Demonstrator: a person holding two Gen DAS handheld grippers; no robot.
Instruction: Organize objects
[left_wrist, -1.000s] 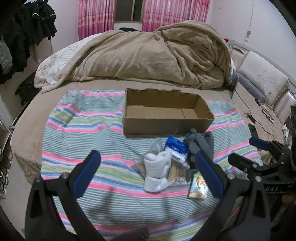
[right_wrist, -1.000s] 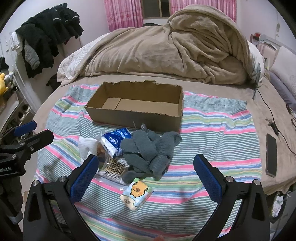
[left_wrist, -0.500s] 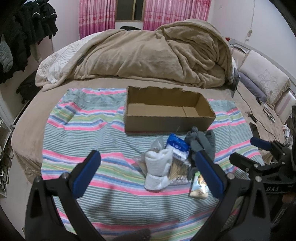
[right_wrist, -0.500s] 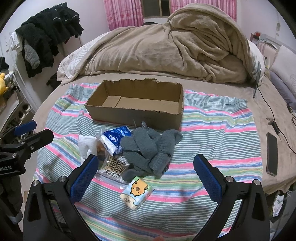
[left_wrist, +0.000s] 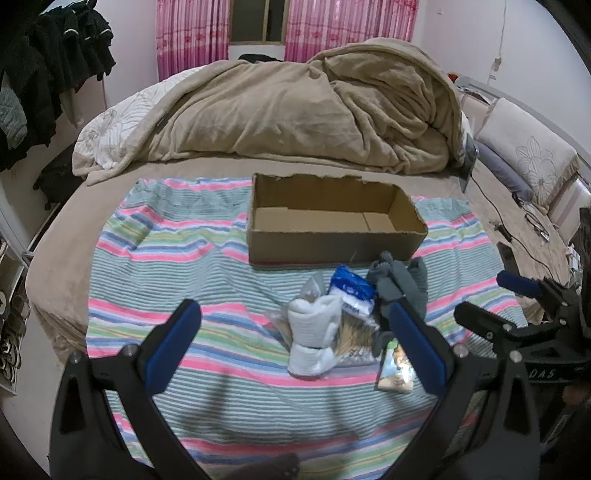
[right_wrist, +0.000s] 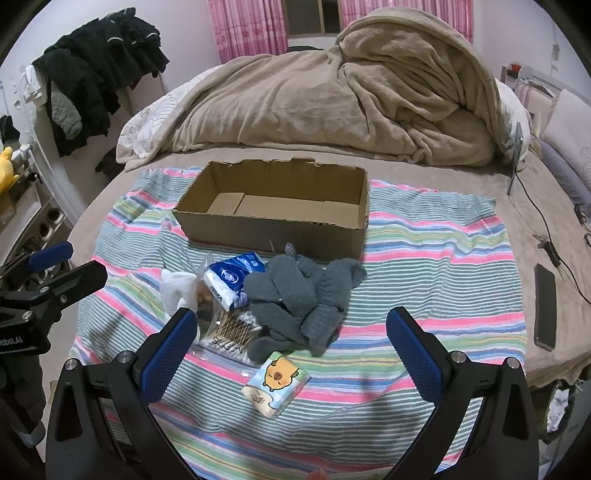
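An open cardboard box sits empty on a striped cloth. In front of it lies a pile: a white sock roll, a blue tissue pack, a clear bag of cotton swabs, grey socks and a cartoon tissue pack. My left gripper is open and empty, near the white sock roll. My right gripper is open and empty, near the pile's front; it also shows in the left wrist view.
The striped cloth lies on a bed with a heaped beige blanket behind the box. A phone and cables lie at the right edge. Dark clothes hang at the left. The left gripper shows in the right wrist view.
Both grippers have eased slightly forward toward the pile; the box and objects sit a little lower in view. Nothing was taken hold of.
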